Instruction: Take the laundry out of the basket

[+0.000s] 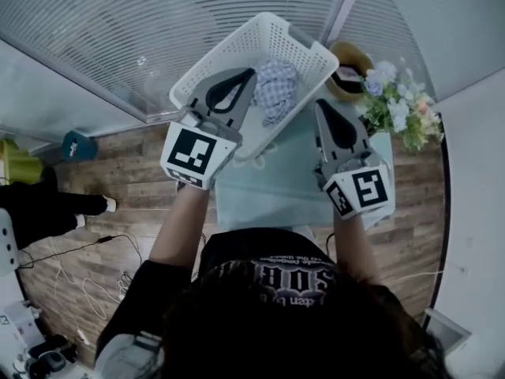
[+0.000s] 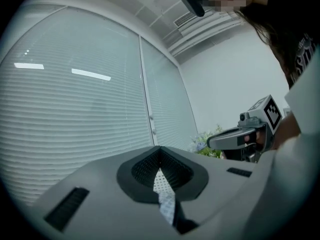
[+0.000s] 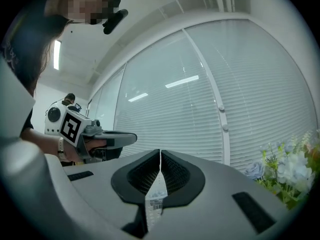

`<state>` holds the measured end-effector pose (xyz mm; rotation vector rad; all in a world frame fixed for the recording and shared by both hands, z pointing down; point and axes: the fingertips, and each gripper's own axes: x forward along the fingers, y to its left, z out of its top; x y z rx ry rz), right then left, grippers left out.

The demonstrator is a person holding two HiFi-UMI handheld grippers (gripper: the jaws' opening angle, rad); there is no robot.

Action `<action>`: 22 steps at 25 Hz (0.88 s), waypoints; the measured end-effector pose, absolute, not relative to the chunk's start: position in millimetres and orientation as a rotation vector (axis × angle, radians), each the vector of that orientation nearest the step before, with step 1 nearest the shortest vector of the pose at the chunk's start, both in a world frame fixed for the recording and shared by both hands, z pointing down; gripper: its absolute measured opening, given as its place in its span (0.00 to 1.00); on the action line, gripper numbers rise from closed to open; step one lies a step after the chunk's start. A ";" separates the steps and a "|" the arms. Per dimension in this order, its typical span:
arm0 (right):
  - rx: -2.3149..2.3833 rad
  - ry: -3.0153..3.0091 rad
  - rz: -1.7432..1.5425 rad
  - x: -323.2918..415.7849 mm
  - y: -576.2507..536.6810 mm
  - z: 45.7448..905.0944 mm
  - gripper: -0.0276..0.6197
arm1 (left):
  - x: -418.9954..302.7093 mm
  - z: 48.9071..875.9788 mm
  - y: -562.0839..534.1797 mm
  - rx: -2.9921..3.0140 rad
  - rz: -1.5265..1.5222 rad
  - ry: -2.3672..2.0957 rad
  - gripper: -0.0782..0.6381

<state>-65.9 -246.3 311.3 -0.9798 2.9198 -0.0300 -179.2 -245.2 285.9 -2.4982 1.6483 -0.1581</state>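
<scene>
A white lattice laundry basket (image 1: 237,42) stands on a pale table (image 1: 268,188). A blue-and-white checked cloth (image 1: 276,85) lies bunched in its right half. My left gripper (image 1: 251,73) hangs above the basket, tips beside the cloth, jaws shut with nothing gripped. In the left gripper view this gripper (image 2: 160,148) points up at the window blinds. My right gripper (image 1: 319,103) is off the basket's right rim, over the table, also shut and holding nothing. Its own view shows the right gripper (image 3: 160,151) with tips meeting and the left gripper (image 3: 134,138) alongside.
A bunch of pale flowers (image 1: 398,105) and a brown round dish (image 1: 351,69) sit at the table's right end, close to my right gripper. Slatted blinds (image 1: 118,30) cover the window behind the basket. Cables (image 1: 87,283) trail over the wooden floor at left.
</scene>
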 end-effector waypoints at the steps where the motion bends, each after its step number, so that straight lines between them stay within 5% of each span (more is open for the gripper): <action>1: -0.990 2.919 -0.036 -66.1 -249.4 312.7 0.09 | -180.8 286.7 -252.2 -2.497 -0.165 1.629 0.10; 22: -1.152 2.906 -0.118 -50.7 -279.1 332.6 0.09 | -168.1 347.2 -355.7 -2.700 -0.476 1.247 0.10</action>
